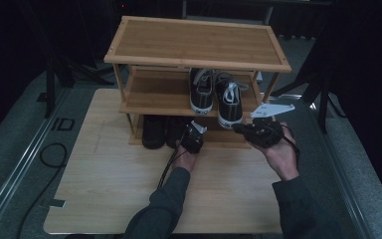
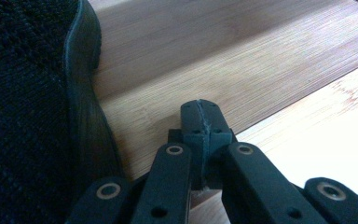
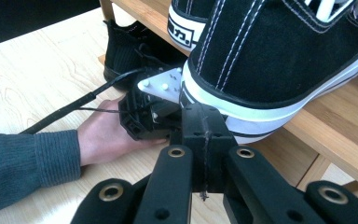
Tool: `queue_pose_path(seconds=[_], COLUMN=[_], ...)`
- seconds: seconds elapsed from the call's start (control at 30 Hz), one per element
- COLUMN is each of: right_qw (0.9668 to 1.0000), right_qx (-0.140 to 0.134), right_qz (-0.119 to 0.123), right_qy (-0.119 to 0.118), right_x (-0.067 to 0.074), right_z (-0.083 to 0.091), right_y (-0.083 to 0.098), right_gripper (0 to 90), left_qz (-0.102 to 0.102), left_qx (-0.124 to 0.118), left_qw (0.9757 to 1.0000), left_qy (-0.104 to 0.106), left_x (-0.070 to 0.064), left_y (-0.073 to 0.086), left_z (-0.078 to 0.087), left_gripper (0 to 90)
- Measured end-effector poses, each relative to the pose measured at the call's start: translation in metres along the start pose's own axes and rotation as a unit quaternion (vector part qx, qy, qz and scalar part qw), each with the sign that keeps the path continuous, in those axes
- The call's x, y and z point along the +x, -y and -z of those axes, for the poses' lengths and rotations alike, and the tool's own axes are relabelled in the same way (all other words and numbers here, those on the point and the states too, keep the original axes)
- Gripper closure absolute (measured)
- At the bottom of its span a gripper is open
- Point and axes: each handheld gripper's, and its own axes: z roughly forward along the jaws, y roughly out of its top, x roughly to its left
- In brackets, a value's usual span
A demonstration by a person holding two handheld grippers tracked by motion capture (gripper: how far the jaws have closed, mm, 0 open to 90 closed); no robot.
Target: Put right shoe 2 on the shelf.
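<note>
A pair of black canvas sneakers (image 1: 219,94) with white soles stands heels-out on the middle shelf of a bamboo shoe rack (image 1: 194,45). A pair of black knit shoes (image 1: 159,130) sits on the bottom shelf. My left gripper (image 1: 194,133) is shut with nothing in it, its tips over the bottom shelf board (image 2: 223,56) just right of a black knit shoe (image 2: 28,102). My right gripper (image 1: 239,128) is shut too and holds nothing. Its tips (image 3: 204,122) sit right at the white heel sole of the nearer sneaker (image 3: 279,56), which overhangs the shelf edge.
The rack stands at the back of a light wooden table (image 1: 114,184), and its top shelf is bare. The person's left hand (image 3: 102,135) and the left gripper (image 3: 144,114) lie low by the bottom shelf. Cables trail on the grey floor (image 1: 25,149) to the left.
</note>
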Motion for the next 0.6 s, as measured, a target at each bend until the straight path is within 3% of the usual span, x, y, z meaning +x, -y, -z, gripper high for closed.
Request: queue_pose_path(seconds=[0.6], right_qw=[1.0000], right_qx=[-0.005], right_qz=[0.003], right_qy=[0.004], right_x=[0.0041], right_z=[-0.0082], right_y=[-0.0059], right_gripper=[90.0], left_qz=[-0.001], left_qx=[-0.001], left_qw=[1.0000], left_qy=[-0.001], left_x=[0.0000], left_y=[0.0002], left_z=[-0.0001], left_gripper=[90.0])
